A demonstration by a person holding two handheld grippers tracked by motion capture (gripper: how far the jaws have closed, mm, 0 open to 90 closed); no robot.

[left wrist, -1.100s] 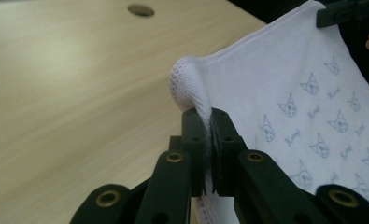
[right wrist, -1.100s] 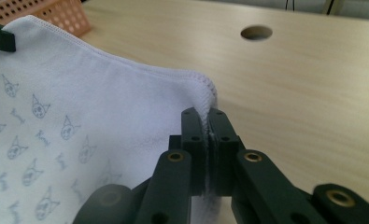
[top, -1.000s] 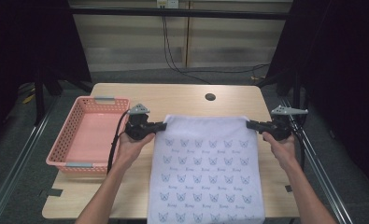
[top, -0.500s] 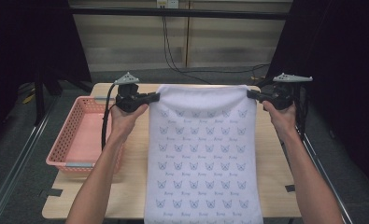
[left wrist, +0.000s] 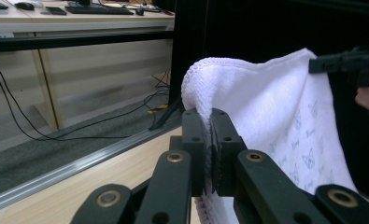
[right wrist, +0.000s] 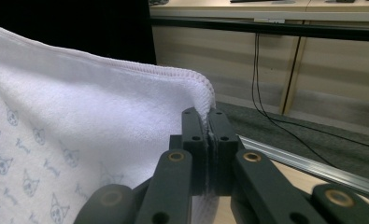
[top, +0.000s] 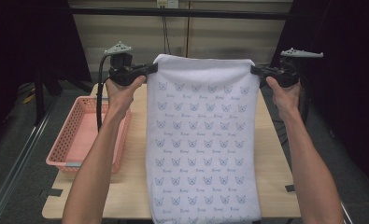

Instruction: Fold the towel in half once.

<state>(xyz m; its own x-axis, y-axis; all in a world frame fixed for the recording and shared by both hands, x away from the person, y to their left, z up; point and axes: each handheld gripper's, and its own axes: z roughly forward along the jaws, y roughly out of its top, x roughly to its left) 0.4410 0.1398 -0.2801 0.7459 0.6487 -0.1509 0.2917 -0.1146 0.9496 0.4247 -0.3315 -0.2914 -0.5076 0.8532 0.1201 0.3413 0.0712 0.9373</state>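
A white towel (top: 202, 140) printed with small blue cat faces hangs stretched between my two grippers above the wooden table (top: 135, 186). My left gripper (top: 152, 68) is shut on the towel's top left corner. My right gripper (top: 254, 70) is shut on its top right corner. The towel's lower end drapes over the table's near edge. In the left gripper view the jaws (left wrist: 208, 126) pinch the folded hem of the towel (left wrist: 275, 98), and the other gripper (left wrist: 345, 60) shows at the far corner. In the right gripper view the jaws (right wrist: 206, 125) clamp the towel (right wrist: 79, 116) hem likewise.
A pink plastic basket (top: 79, 137) sits at the table's left side, under my left forearm. A cable (top: 99, 93) trails down from the left gripper. Dark curtains flank the table, and a wall with cables lies behind it.
Both grippers have risen, lifting the towel from lying flat on the table to hanging upright between them. Both stay closed on its corners.
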